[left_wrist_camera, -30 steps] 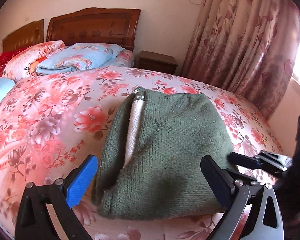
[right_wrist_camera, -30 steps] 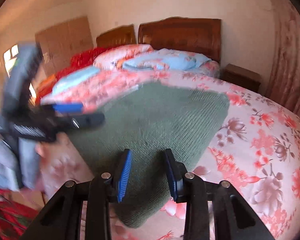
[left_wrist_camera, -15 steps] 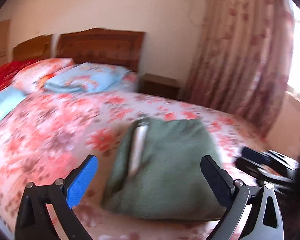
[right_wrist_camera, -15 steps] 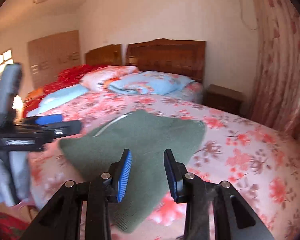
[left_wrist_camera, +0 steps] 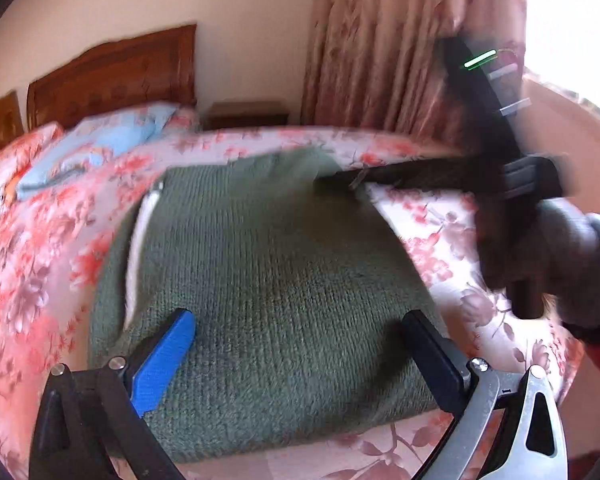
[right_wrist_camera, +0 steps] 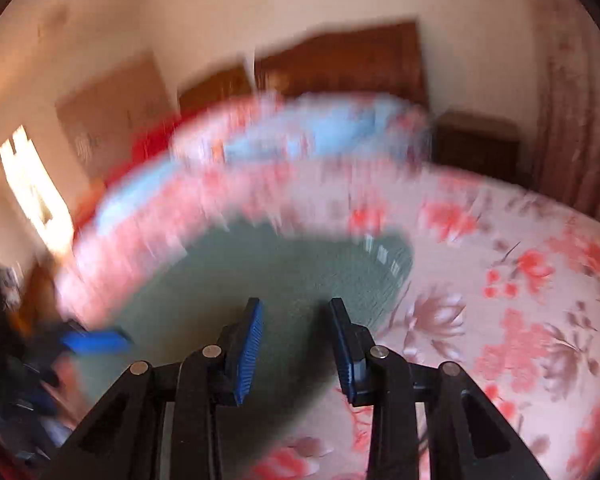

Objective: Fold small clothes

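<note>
On a floral bedspread (left_wrist_camera: 48,248) lies a folded green sweater (left_wrist_camera: 276,280); 2 grippers, left (left_wrist_camera: 300,344) and right (right_wrist_camera: 296,344), hover with fingers spread, empty.

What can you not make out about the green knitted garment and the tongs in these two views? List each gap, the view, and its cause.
- Green knitted garment: near hem, left wrist view, partly hidden behind the left tongs.
- Right tongs' tips: contact with the garment, left wrist view, smeared.
- Garment's far edge: right wrist view, blurred.
</note>
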`<state>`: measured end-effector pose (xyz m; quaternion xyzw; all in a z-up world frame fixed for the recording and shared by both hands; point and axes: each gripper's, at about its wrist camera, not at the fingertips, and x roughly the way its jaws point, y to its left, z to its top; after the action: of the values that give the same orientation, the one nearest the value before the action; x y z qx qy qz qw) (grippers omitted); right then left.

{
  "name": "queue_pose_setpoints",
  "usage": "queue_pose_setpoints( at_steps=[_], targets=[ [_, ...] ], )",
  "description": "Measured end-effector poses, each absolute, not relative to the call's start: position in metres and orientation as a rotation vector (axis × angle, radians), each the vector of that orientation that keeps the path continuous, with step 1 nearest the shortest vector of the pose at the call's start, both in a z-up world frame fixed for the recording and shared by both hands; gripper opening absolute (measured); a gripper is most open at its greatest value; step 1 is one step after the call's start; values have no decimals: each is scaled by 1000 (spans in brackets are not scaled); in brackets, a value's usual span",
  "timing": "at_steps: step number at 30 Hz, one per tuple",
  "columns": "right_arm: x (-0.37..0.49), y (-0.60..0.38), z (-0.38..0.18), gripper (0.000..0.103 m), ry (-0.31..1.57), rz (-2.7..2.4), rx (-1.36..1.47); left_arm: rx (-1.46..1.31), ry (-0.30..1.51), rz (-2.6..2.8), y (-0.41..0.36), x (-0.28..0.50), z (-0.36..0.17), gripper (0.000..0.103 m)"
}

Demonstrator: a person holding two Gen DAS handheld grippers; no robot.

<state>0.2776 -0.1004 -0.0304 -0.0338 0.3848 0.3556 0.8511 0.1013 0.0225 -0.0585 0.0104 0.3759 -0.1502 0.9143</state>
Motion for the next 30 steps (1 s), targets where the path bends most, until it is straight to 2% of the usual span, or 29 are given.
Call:
queue_pose_setpoints(
  at_steps=[7, 11, 15, 22, 27, 30],
  targets=[
    [300, -97, -15, 34, 761, 726, -24, 19, 768, -305, 32, 85, -46, 103],
    [323, -83, -45, 33, 840, 725, -83, 28, 796, -271, 31, 90, -59, 103],
    [324, -86, -32, 32, 864, 686, -44, 35, 813, -279, 31, 88, -56, 103],
    [240, -95, 12, 33, 738, 742, -52, -22, 776, -227, 48, 99, -37, 103],
    [174, -105, -8, 33, 739, 761, -72, -139, 901, -212, 69, 144, -66, 103],
    [149, -98, -25, 34, 713, 721, -166, -196, 901, -205, 74, 149, -65, 103]
  ],
)
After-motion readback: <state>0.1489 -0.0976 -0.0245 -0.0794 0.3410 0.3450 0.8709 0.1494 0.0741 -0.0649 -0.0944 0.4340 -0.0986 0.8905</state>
